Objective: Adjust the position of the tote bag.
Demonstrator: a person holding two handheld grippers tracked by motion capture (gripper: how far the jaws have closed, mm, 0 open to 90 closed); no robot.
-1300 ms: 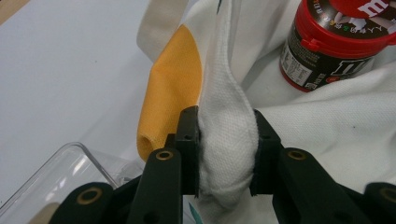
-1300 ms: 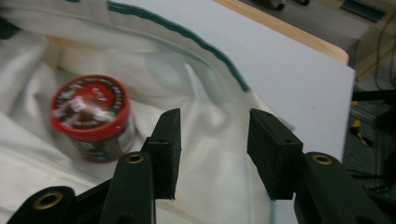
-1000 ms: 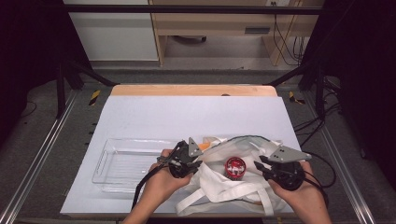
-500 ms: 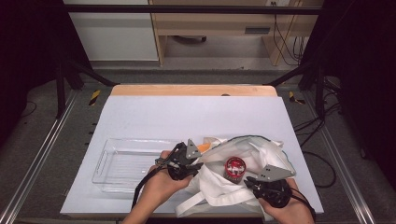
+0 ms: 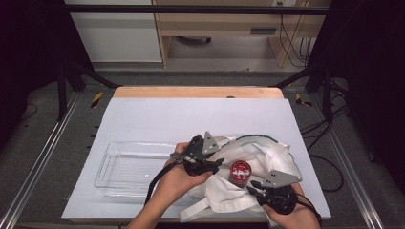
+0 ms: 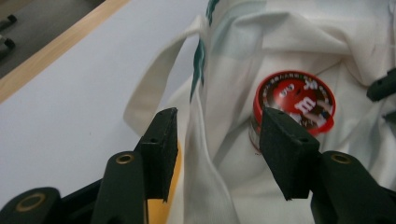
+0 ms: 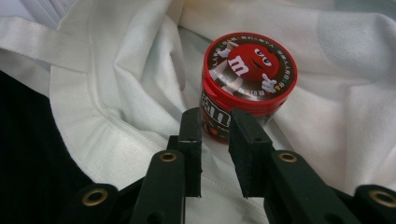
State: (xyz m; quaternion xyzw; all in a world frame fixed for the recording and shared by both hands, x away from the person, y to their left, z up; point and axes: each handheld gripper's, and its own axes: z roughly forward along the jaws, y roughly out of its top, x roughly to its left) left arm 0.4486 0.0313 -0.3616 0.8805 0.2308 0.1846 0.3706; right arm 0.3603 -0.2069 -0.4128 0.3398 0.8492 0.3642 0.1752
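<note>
The right gripper point(image 5: 255, 185), jaws nearly together on nothing, has been drawn nearer since a second ago. The left gripper point(image 5: 216, 163) gapes over bag point(image 5: 267, 157) cloth. The tub point(image 5: 240, 171) sits exposed, probably awaiting grasp.

— What kind of place is this?
— It looks like a lab or a test room. The table point(image 5: 143, 119) has a white sheet on it and metal rails point(image 5: 33, 171) run down both sides.
— What else?
— Black curtains point(image 5: 28, 57) hang around it, cables point(image 5: 329, 157) lie on the grey floor point(image 5: 47, 143), and a plain wooden desk point(image 5: 215, 24) stands behind.
</note>
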